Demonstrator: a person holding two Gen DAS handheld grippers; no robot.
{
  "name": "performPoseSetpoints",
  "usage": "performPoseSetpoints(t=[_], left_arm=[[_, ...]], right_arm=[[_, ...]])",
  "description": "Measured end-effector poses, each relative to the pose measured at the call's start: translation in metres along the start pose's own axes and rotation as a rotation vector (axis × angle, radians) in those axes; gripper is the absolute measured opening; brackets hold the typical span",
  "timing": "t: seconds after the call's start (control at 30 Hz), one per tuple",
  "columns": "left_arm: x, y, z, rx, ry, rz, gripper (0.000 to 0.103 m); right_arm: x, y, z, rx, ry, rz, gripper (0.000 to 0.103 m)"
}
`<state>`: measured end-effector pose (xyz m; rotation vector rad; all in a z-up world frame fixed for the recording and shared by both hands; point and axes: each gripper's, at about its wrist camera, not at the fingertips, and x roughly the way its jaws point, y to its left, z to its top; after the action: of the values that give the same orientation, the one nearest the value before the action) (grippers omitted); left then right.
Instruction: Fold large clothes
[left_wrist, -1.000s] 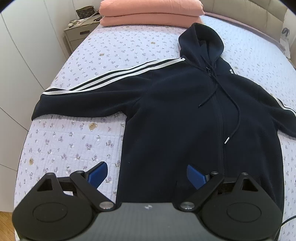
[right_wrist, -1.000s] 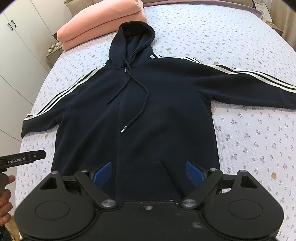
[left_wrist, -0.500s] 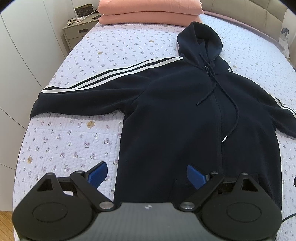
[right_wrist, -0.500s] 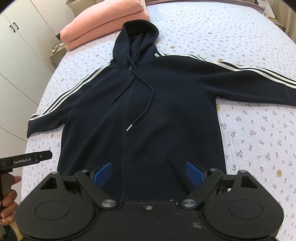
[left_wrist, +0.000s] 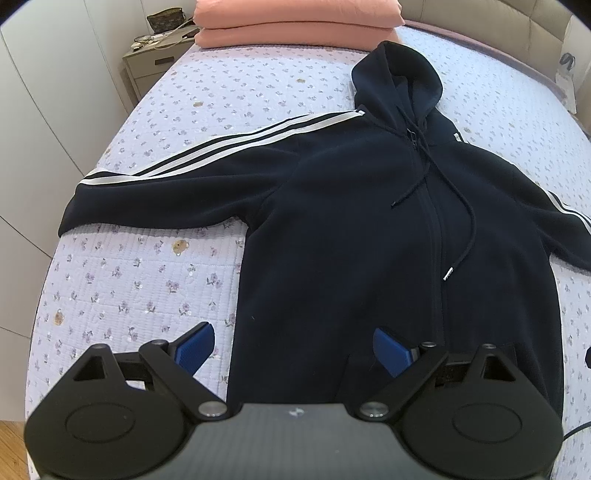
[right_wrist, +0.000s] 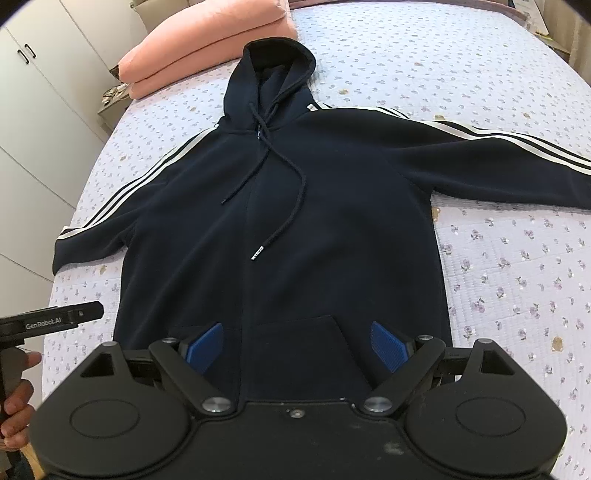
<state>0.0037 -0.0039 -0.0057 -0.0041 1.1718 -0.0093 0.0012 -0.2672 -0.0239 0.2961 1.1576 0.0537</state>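
Note:
A dark navy zip hoodie (left_wrist: 351, 221) (right_wrist: 295, 206) with white sleeve stripes lies flat and face up on the bed, hood toward the pillows, both sleeves spread out sideways. My left gripper (left_wrist: 293, 345) hovers open above the hoodie's lower left hem, one blue pad over the quilt, the other over the fabric. My right gripper (right_wrist: 297, 341) is open above the front pocket near the bottom hem. Neither holds anything. The left gripper's body (right_wrist: 51, 321) and a hand show at the left edge of the right wrist view.
The bed has a pale floral quilt (left_wrist: 140, 280) (right_wrist: 517, 280). Folded pink bedding (left_wrist: 295, 18) (right_wrist: 207, 48) sits at the head. A bedside table (left_wrist: 155, 55) and white wardrobe doors (right_wrist: 37, 92) stand along the left side. Wood floor (left_wrist: 11, 439) shows below the bed's edge.
Both grippers have drawn back and risen slightly, so the hoodie sits lower and more fully in each view. Both stay open; the hoodie has not moved.

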Motion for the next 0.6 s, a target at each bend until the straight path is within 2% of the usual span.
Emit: performPoseSetpoints(t=[0.43, 0.6], left_arm=[[0.003, 0.003, -0.005, 0.003, -0.014, 0.01, 0.097], [0.021, 0.017, -0.033, 0.026, -0.038, 0.03, 0.1]], right_arm=[[0.002, -0.004, -0.002, 0.006, 0.001, 0.003, 0.102], [0.024, -0.028, -0.02, -0.036, 0.011, 0.006, 0.102]])
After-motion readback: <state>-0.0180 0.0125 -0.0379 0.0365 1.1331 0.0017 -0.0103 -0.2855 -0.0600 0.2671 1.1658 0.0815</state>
